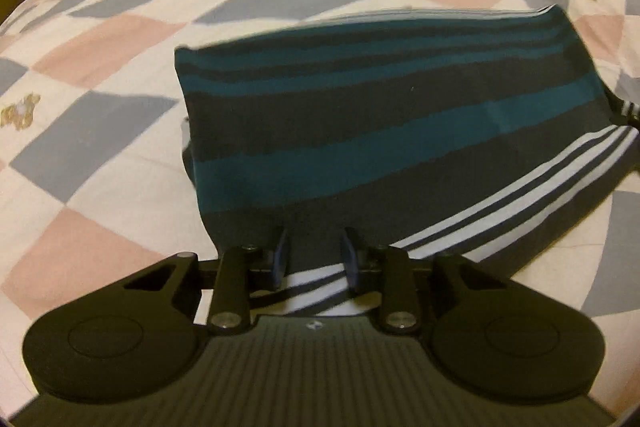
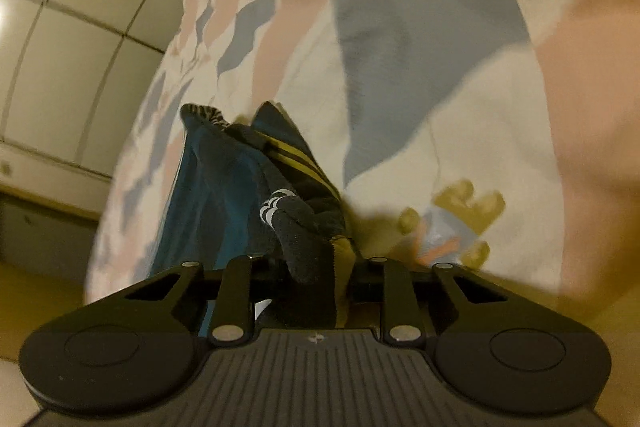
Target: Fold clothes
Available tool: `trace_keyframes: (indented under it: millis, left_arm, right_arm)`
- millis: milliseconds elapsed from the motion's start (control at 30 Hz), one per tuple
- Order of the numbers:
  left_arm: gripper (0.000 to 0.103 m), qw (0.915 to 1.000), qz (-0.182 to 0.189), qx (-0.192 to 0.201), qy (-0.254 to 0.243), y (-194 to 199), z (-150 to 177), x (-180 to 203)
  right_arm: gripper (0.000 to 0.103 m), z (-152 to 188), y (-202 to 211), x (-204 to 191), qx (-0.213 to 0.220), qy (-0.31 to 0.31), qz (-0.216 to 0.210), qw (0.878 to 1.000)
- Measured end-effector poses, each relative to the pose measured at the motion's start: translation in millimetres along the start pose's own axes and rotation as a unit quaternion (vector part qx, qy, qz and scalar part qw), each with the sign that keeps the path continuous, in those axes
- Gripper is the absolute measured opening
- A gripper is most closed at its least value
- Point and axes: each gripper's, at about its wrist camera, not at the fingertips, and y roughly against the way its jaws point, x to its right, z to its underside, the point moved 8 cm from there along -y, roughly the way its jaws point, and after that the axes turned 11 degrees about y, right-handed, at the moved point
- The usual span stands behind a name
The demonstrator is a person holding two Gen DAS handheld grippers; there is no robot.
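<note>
Both grippers (image 1: 314, 251) (image 2: 316, 267) pinched onto striped garment (image 1: 340, 115) (over checked quilt (image 1: 100, 75)).

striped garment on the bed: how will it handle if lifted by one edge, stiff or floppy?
Probably floppy: the striped garment sags and bunches where the right gripper pinches it. Likely light, as thin layers drape between the two grippers. It may slide on the quilt rather than hold shape; the left gripper has fabric between its fingers.

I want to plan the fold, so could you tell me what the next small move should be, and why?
Probably carry the lifted edge forward and lay it down. The striped garment hangs raised over the bedspread, bunched in the right gripper. The left gripper looks parted at the near edge, so whether it grips is unclear.
</note>
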Motion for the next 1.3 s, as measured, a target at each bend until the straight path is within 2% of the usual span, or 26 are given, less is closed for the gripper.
trace_keyframes:
  millis: [67, 100, 133, 200, 233, 300, 400, 500, 533, 567, 600, 633, 667, 700, 733, 833, 867, 900, 933, 1000, 1100, 1167, 1233, 1300]
  left_arm:
    - [0.027, 0.9999, 0.007, 0.010, 0.008, 12, -4, -8]
    - [0.027, 0.9997, 0.011, 0.015, 0.015, 18, -5, -15]
    - [0.027, 0.9994, 0.016, 0.018, 0.024, 24, -6, -21]
    - [0.027, 0.9986, 0.026, 0.014, 0.044, 31, -2, -37]
    - [0.026, 0.9980, 0.030, 0.012, 0.055, 35, 0, -44]
    - [0.025, 0.9963, 0.040, 0.008, 0.076, 42, 4, -59]
    - [0.025, 0.9932, 0.052, 0.003, 0.104, 49, 15, -76]
    - [0.025, 0.9888, 0.067, -0.001, 0.133, 55, 29, -90]
    - [0.026, 0.9870, 0.072, -0.003, 0.144, 56, 33, -94]
    - [0.026, 0.9851, 0.077, -0.006, 0.154, 56, 37, -98]
    - [0.026, 0.9834, 0.079, -0.009, 0.163, 56, 40, -101]
    - [0.026, 0.9817, 0.082, -0.011, 0.171, 57, 43, -104]
    - [0.026, 0.9805, 0.085, -0.013, 0.177, 57, 45, -106]
    - [0.026, 0.9793, 0.088, -0.014, 0.182, 58, 47, -108]
    - [0.026, 0.9781, 0.091, -0.014, 0.187, 59, 49, -110]
    - [0.026, 0.9758, 0.100, -0.013, 0.194, 65, 48, -110]
    - [0.027, 0.9756, 0.106, -0.010, 0.192, 67, 44, -106]
    - [0.029, 0.9753, 0.112, -0.007, 0.190, 69, 41, -102]
    - [0.034, 0.9749, 0.120, -0.005, 0.188, 70, 37, -98]
    - [0.043, 0.9732, 0.145, -0.002, 0.178, 70, 27, -85]
    - [0.046, 0.9657, 0.188, -0.011, 0.178, 60, 10, -62]
    - [0.056, 0.9556, 0.219, -0.023, 0.196, 46, 0, -50]
    - [0.059, 0.9470, 0.236, -0.031, 0.216, 34, -7, -44]
    - [0.059, 0.9385, 0.250, -0.038, 0.236, 22, -13, -41]
  right_arm:
    - [0.024, -2, 12, -38, 0.029, 0.111, 0.037, 0.993]
    - [0.024, -3, 19, -58, 0.044, 0.167, 0.055, 0.983]
    - [0.024, 0, 26, -84, 0.065, 0.231, 0.062, 0.969]
    - [0.024, 21, 38, -146, 0.104, 0.361, 0.049, 0.926]
    - [0.024, 34, 42, -174, 0.118, 0.417, 0.041, 0.900]
    - [0.024, 75, 42, -224, 0.134, 0.524, 0.018, 0.841]
    - [0.024, 154, 36, -268, 0.135, 0.652, -0.021, 0.746]
    - [0.025, 228, 24, -281, 0.104, 0.733, -0.058, 0.670]
    - [0.025, 250, 15, -279, 0.080, 0.755, -0.063, 0.648]
    - [0.030, 267, 7, -275, 0.062, 0.769, -0.062, 0.634]
    - [0.043, 283, -1, -270, 0.045, 0.781, -0.061, 0.620]
    - [0.053, 292, -8, -266, 0.036, 0.784, -0.059, 0.617]
    - [0.061, 295, -10, -264, 0.031, 0.785, -0.064, 0.615]
    - [0.077, 298, -12, -264, 0.027, 0.786, -0.070, 0.613]
    - [0.085, 299, -10, -265, 0.020, 0.786, -0.079, 0.612]
    - [0.084, 299, 4, -273, 0.010, 0.781, -0.113, 0.614]
    - [0.084, 299, 15, -273, 0.018, 0.782, -0.125, 0.611]
    - [0.084, 298, 25, -271, 0.026, 0.783, -0.131, 0.608]
    - [0.084, 296, 37, -267, 0.035, 0.780, -0.133, 0.610]
    - [0.083, 281, 55, -257, 0.046, 0.754, -0.121, 0.644]
    - [0.083, 222, 66, -247, 0.066, 0.659, -0.089, 0.744]
    - [0.084, 180, 64, -233, 0.075, 0.582, -0.060, 0.807]
    - [0.084, 147, 53, -211, 0.060, 0.493, -0.050, 0.866]
    - [0.084, 120, 39, -186, 0.034, 0.396, -0.051, 0.916]
